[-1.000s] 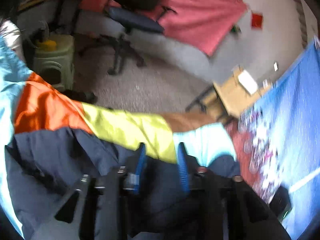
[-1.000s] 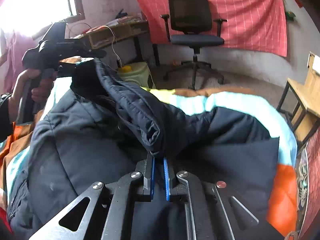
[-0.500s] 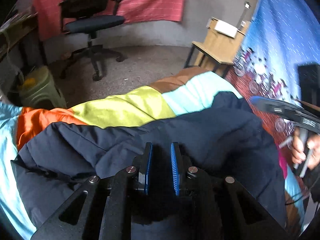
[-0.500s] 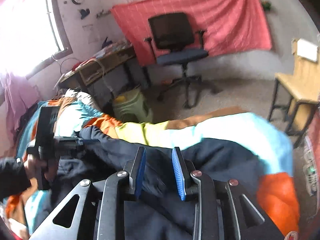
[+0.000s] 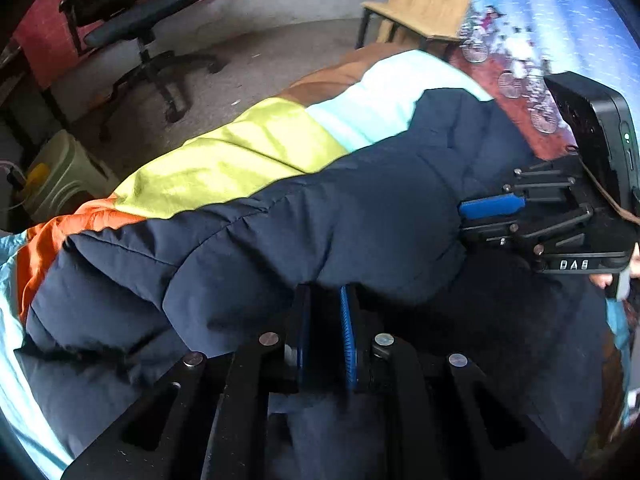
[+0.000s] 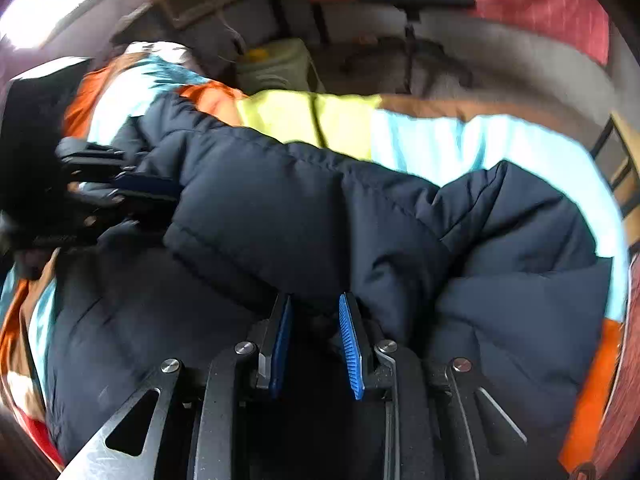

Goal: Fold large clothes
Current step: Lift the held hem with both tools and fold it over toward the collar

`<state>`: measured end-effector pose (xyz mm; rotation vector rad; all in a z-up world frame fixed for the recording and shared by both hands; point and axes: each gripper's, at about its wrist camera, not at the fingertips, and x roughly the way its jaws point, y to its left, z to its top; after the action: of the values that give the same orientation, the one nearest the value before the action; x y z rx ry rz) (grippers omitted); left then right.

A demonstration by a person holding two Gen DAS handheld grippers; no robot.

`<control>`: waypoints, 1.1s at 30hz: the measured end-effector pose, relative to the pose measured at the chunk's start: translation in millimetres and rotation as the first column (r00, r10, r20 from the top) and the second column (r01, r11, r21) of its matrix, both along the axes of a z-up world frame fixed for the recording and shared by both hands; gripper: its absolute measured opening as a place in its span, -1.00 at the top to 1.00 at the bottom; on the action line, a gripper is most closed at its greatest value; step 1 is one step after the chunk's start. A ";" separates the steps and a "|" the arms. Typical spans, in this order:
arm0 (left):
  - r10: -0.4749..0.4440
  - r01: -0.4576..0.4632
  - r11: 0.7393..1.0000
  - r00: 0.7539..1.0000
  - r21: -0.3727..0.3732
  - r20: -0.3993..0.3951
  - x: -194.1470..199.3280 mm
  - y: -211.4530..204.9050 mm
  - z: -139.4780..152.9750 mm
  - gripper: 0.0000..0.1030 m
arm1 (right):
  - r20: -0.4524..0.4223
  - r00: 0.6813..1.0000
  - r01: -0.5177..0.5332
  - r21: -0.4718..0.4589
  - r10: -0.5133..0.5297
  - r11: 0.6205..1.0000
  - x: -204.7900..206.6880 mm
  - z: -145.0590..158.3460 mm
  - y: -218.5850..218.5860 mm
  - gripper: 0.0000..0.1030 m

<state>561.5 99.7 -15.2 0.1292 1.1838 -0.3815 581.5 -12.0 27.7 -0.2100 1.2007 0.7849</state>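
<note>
left wrist view first: i've got my left gripper (image 5: 324,300) angled down into a dark navy puffer jacket (image 5: 280,232), and the padded fold of it bulges right over the fingertips. the blue pads (image 5: 347,332) stand a narrow way apart, and they've just been closing. dark cloth fills the slot between them, but i can't tell whether the pads really press on it.

the jacket lies across a bed cover (image 5: 224,160) in blocks of orange, yellow, pale blue and brown. off to the right in this view, my right gripper (image 5: 492,206) comes in from the side, one blue pad showing flat against the jacket's edge, with a bit of the hand behind its body at the frame edge.

beyond the bed there's grey floor, an office chair (image 5: 140,28) in front of a red cloth on the wall, a pale green stool (image 5: 64,176) and a small wooden table (image 5: 420,8).

right wrist view now, somewhat blurred: the right gripper (image 6: 316,308) points down at the same jacket (image 6: 320,216), its thick rolled edge lying across the tips. the jaws have just been closing here too, and a clear gap is left. jacket sits between them, and again i can't tell if it's pinched. the left gripper (image 6: 120,188) shows at the left edge, nose against the jacket's far end.
</note>
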 end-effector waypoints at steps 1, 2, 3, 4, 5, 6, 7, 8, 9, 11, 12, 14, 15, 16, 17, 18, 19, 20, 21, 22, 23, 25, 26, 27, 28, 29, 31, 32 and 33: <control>0.015 -0.015 1.000 1.000 0.010 -0.001 7.0 -0.5 -5.0 0.75 | -0.015 1.000 0.015 -0.002 -0.016 1.000 9.3 -7.8 2.3 0.56; 0.026 -0.026 1.000 1.000 0.014 -0.002 11.0 -1.1 -8.1 0.76 | -0.025 0.999 0.027 0.002 -0.027 1.000 17.2 -13.6 3.9 0.57; 0.037 -0.037 0.999 0.999 0.018 -0.003 15.5 -0.9 -11.9 0.76 | -0.035 0.999 0.042 0.010 -0.042 0.999 23.7 -18.0 4.6 0.58; 0.041 -0.041 0.999 0.999 0.024 0.002 19.2 -1.4 -15.9 0.77 | -0.047 0.997 0.059 0.019 -0.058 0.998 30.8 -23.8 5.5 0.58; 0.040 -0.041 0.998 0.999 0.040 0.016 21.1 -1.9 -19.2 0.77 | -0.048 0.997 0.064 0.021 -0.063 0.998 35.3 -29.5 7.2 0.59; 0.038 -0.039 0.998 0.999 0.043 0.025 22.3 -0.7 -20.6 0.77 | -0.043 0.997 0.064 0.020 -0.063 0.998 34.7 -31.2 6.6 0.59; 0.049 -0.050 0.998 0.998 0.028 0.033 22.8 1.6 -23.6 0.77 | -0.035 0.997 0.064 0.021 -0.064 0.998 36.0 -34.4 7.2 0.59; 0.055 -0.056 0.998 0.998 0.014 0.039 22.7 4.1 -22.7 0.77 | -0.031 0.997 0.068 0.023 -0.067 0.997 35.9 -35.1 6.9 0.59; 0.058 -0.058 0.998 0.997 -0.007 0.048 21.0 7.2 -20.8 0.78 | -0.029 0.997 0.068 0.025 -0.067 0.997 35.0 -35.9 5.8 0.59; 0.055 -0.052 0.997 0.997 -0.057 0.053 13.3 17.9 -12.2 0.78 | -0.031 0.997 0.069 0.058 -0.067 0.996 33.1 -33.2 -1.1 0.59; 0.046 -0.043 0.997 0.997 -0.064 0.055 8.9 21.5 -6.7 0.78 | -0.041 0.996 0.076 0.074 -0.074 0.994 31.2 -31.1 -3.6 0.59; 0.021 -0.018 0.999 0.998 -0.049 0.059 -2.5 28.4 2.3 0.78 | -0.050 0.994 0.098 0.116 -0.093 0.988 26.5 -18.5 -15.4 0.59; 0.015 -0.013 0.999 0.998 -0.044 0.053 -7.2 31.1 5.6 0.78 | -0.045 0.994 0.107 0.137 -0.102 0.985 24.4 -9.1 -19.7 0.59; 0.016 -0.014 0.999 0.999 -0.046 0.046 -9.3 33.7 8.2 0.78 | -0.041 0.994 0.104 0.160 -0.099 0.982 23.1 -2.8 -22.8 0.56; 0.024 -0.022 0.999 0.999 -0.045 0.037 -9.7 35.5 8.9 0.78 | -0.029 0.996 0.093 0.195 -0.089 0.976 21.6 8.2 -23.5 0.50; 0.038 -0.037 0.998 0.999 -0.047 0.018 -8.2 37.5 8.3 0.78 | -0.022 0.996 0.083 0.206 -0.081 0.975 20.7 14.5 -20.6 0.50; 0.052 -0.052 0.997 0.999 -0.052 0.002 -6.8 38.3 7.3 0.78 | -0.013 0.998 0.064 0.213 -0.063 0.975 20.6 21.6 -13.9 0.50; 0.061 -0.061 0.997 0.998 -0.048 -0.009 -6.8 37.4 6.3 0.78 | -0.012 0.999 0.043 0.216 -0.041 0.975 21.2 25.3 -4.3 0.50; 0.062 -0.063 0.997 0.998 -0.039 -0.013 -7.8 37.4 5.8 0.78 | -0.017 1.000 0.022 0.215 -0.019 0.976 21.5 26.1 4.3 0.50; 0.064 -0.064 0.998 0.998 -0.022 -0.017 -5.2 35.6 3.9 0.78 | -0.027 1.000 0.002 0.198 0.003 0.980 21.6 23.8 15.2 0.50; 0.066 -0.066 0.998 0.998 -0.011 -0.022 -6.3 34.7 2.1 0.79 | -0.031 0.999 -0.015 0.167 0.020 0.986 21.5 19.6 26.1 0.50; 0.062 -0.062 0.998 0.998 0.007 -0.023 -5.6 32.6 -2.7 0.79 | -0.030 0.998 -0.046 0.099 0.049 0.994 20.4 8.4 40.2 0.50; 0.063 -0.063 0.998 0.998 0.007 -0.021 -4.8 31.2 -4.4 0.80 | -0.043 0.997 -0.052 0.089 0.056 0.995 20.4 2.8 41.5 0.50; 0.066 -0.066 0.998 0.998 0.001 -0.020 -4.6 31.8 -6.3 0.80 | -0.064 0.996 -0.049 0.092 0.055 0.995 21.3 -2.7 39.7 0.50; 0.069 -0.069 0.998 0.997 -0.003 -0.019 -4.0 31.2 -8.4 0.80 | -0.078 0.995 -0.049 0.093 0.056 0.994 21.9 -6.8 37.2 0.50; 0.071 -0.071 0.997 0.997 -0.009 -0.018 -3.7 32.1 -10.7 0.80 | -0.086 0.994 -0.055 0.088 0.063 0.995 21.5 -12.2 35.5 0.52; 0.086 -0.086 0.996 0.996 -0.013 -0.015 -1.9 33.4 -15.3 0.81 | -0.079 0.994 -0.066 0.067 0.071 0.996 20.9 -20.8 38.4 0.56; 0.090 -0.091 0.996 0.996 -0.008 -0.013 -2.2 35.5 -16.2 0.82 | -0.083 0.994 -0.060 0.060 0.065 0.996 21.5 -24.5 40.3 0.56; 0.094 -0.094 0.996 0.996 0.006 -0.007 -2.1 33.6 -16.3 0.82 | -0.081 0.995 -0.057 0.052 0.061 0.997 23.1 -25.7 42.8 0.56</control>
<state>559.4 133.3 -31.5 0.0766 1.1940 -0.2959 604.6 30.8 2.1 -0.1740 1.2556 0.8816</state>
